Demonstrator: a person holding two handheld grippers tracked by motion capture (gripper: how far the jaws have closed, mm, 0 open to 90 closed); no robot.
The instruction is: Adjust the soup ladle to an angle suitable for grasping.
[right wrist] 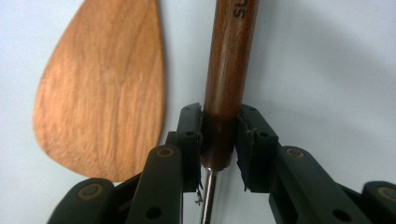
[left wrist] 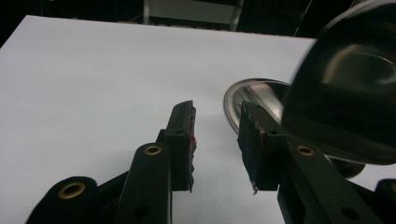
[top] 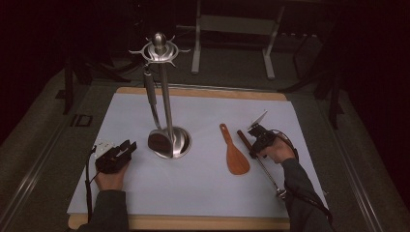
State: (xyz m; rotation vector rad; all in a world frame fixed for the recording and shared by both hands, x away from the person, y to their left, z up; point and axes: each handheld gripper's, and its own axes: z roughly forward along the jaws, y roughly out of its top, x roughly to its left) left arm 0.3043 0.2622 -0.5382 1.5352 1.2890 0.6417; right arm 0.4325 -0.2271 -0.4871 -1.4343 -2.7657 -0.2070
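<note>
White sheet (top: 193, 179) covers a wood-edged table (top: 183, 223) in a dark room, with grey metal frame legs (top: 196, 43) behind. Only writing readable: "SU" printed in dark letters at the top of the brown wooden handle (right wrist: 227, 84) in the right gripper view; the rest is cut off. Right gripper (right wrist: 219, 140) has both pads against that handle near its lower end, where a thin metal rod (right wrist: 208, 196) comes out, so it is clamped on it. In the high view the right gripper (top: 258, 140) sits over the handle (top: 243, 138) at the right of the sheet, and the rod (top: 269, 173) runs toward the near edge. Wooden spatula (top: 235, 153) lies flat just left of it, apart from it; its blade (right wrist: 105, 88) shows beside the handle. Left gripper (top: 116, 155) rests on the sheet at the left, jaws apart with nothing between them (left wrist: 215, 144). Steel rack (top: 167, 92) stands mid-sheet on a round base (left wrist: 254, 100). One ladle (top: 159, 137) hangs from its top hooks, its bowl down by the base. No containers on the table.
</note>
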